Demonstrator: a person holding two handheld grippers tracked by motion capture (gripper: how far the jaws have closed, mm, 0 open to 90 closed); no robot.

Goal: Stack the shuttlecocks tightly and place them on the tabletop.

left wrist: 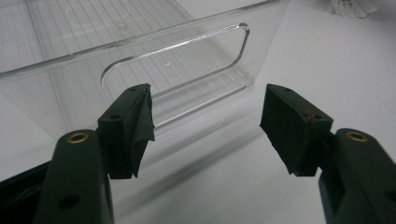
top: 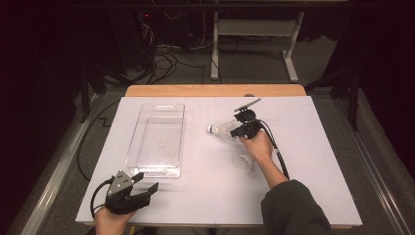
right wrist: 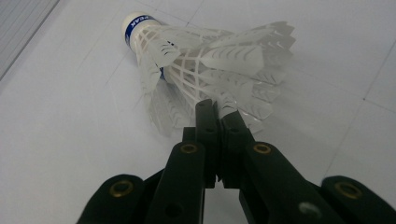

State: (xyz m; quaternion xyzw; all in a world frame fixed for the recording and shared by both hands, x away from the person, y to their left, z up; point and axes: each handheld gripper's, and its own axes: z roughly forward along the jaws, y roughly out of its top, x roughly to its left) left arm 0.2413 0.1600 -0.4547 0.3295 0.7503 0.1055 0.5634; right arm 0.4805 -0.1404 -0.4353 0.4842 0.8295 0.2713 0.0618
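Observation:
A white feather shuttlecock [top: 220,129] with a blue-banded cork lies on its side in the middle of the white table, cork pointing left. My right gripper [top: 239,130] is shut on the edge of its feather skirt. In the right gripper view the jaws [right wrist: 217,109] are pressed together with a feather tip of the shuttlecock [right wrist: 205,56] pinched between them. I cannot tell if it touches the table. A second shuttlecock [top: 243,163] lies nearer, beside the right forearm. My left gripper [top: 147,181] stands open at the front left, with nothing between its jaws [left wrist: 208,126].
A clear plastic tray [top: 157,139] stands left of centre, its near handle end [left wrist: 177,60] just ahead of the left gripper. A shuttlecock [left wrist: 352,7] shows at the top right of the left gripper view. Cables trail from both grippers. The table's front edge is close to the left hand.

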